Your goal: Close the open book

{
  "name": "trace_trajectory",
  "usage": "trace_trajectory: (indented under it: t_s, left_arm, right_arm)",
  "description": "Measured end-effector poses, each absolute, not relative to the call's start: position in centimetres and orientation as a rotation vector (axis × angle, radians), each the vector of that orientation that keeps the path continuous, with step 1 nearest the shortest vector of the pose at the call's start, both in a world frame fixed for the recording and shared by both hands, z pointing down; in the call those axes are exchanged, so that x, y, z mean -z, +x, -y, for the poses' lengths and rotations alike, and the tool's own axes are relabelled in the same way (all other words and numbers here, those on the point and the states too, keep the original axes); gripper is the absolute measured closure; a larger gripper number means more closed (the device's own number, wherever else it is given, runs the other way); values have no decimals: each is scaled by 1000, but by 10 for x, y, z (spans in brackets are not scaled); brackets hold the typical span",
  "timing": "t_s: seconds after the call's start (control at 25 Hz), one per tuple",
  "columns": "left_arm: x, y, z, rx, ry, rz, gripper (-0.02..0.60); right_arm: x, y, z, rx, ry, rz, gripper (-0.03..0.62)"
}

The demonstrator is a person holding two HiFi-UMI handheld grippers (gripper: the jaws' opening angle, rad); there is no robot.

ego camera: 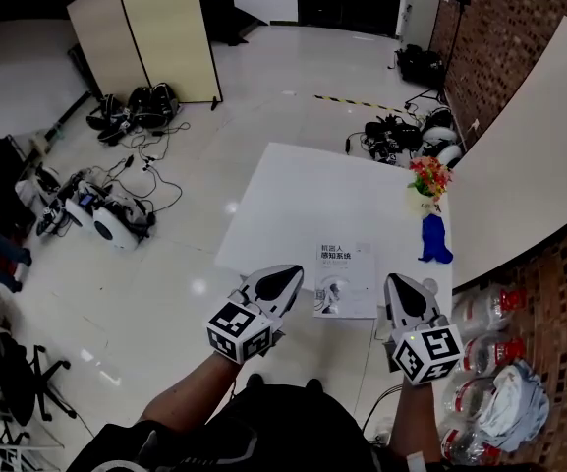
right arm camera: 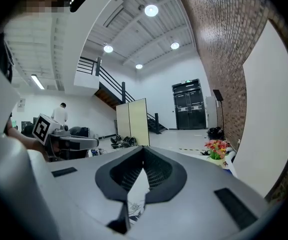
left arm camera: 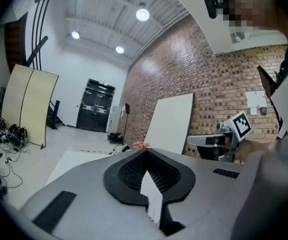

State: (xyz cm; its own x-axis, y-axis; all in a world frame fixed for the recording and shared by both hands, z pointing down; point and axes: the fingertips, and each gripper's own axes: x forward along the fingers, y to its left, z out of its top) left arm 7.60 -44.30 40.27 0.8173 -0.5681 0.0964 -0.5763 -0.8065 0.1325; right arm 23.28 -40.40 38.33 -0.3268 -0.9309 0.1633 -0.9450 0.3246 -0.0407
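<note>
The book (ego camera: 345, 278) lies closed, white cover up, near the front edge of the white table (ego camera: 303, 195). Both grippers are held up above that front edge and point away from me. My left gripper (ego camera: 288, 274) hangs just left of the book with its jaws together and nothing between them. My right gripper (ego camera: 398, 282) is just right of the book, also shut and empty. In the left gripper view the jaws (left arm camera: 146, 155) meet over the table. In the right gripper view a strip of the book's print (right arm camera: 134, 210) shows below the closed jaws (right arm camera: 144, 151).
A vase of flowers (ego camera: 428, 179) and a blue object (ego camera: 434, 239) stand at the table's right edge. A white board (ego camera: 529, 155) leans on the brick wall. Bottle packs (ego camera: 489, 362) lie on the floor at right, and cables and gear (ego camera: 106, 214) at left.
</note>
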Motion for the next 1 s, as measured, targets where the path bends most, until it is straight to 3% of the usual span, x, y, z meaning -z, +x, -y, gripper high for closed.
trace_trajectory:
  t_s: [0.64,1.0]
  left_arm:
    - [-393,88,407,-134,2858,955,586]
    - [-390,49,353,-129,2896,973,586]
  right_arm:
    - [-374,253,373,-168,1671,2571,594]
    - [-373,211,333,-129,1638,2583,594]
